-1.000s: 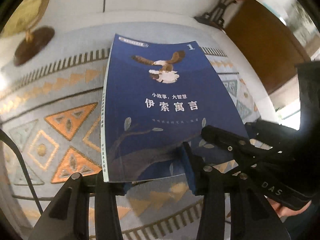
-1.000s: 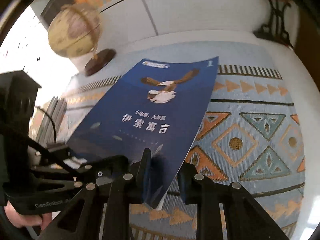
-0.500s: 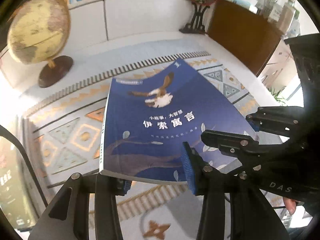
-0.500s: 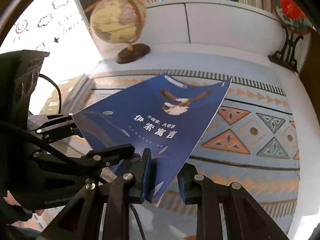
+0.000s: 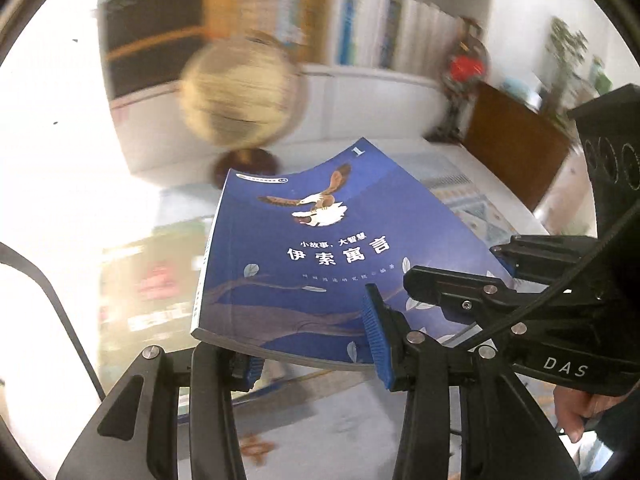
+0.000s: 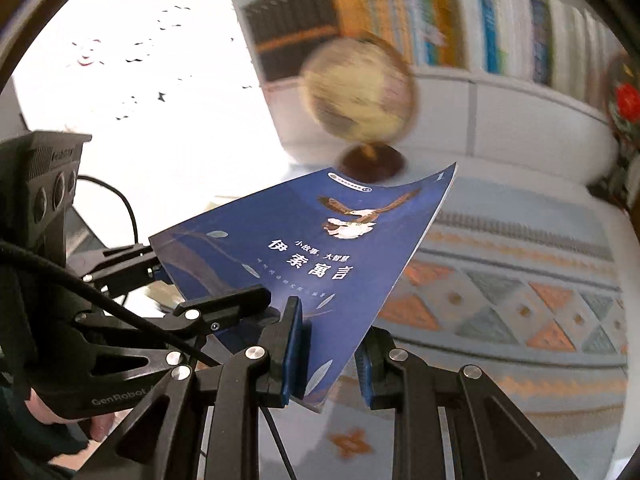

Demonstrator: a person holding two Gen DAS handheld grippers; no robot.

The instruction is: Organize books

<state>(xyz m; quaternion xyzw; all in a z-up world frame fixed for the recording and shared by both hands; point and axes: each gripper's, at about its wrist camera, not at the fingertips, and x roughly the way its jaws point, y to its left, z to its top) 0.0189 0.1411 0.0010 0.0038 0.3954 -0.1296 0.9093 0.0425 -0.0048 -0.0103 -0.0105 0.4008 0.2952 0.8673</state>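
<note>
Two grippers hold one blue book (image 5: 320, 256) in the air, above the patterned cloth (image 6: 520, 300) that covers the table. The left gripper (image 5: 312, 356) has its jaws narrow and closed on the near edge of the book, close to the spine corner — one blue pad (image 5: 374, 340) lies on the cover, the other is under the book. The right gripper (image 6: 332, 356) also has narrow jaws, and they clamp the near corner of the book on the side away from the spine. The cover faces up and bends a little; it shows an eagle, white Chinese letters and the number 1 at the far corner. Beyond the far edge of the book stands a globe (image 6: 360, 92) on a dark round base, and behind the globe a white shelf carries rows of upright books (image 6: 400, 28) — all of this is blurred. Left of the book some flat books (image 5: 156, 276) are seen, not sharp.
</note>
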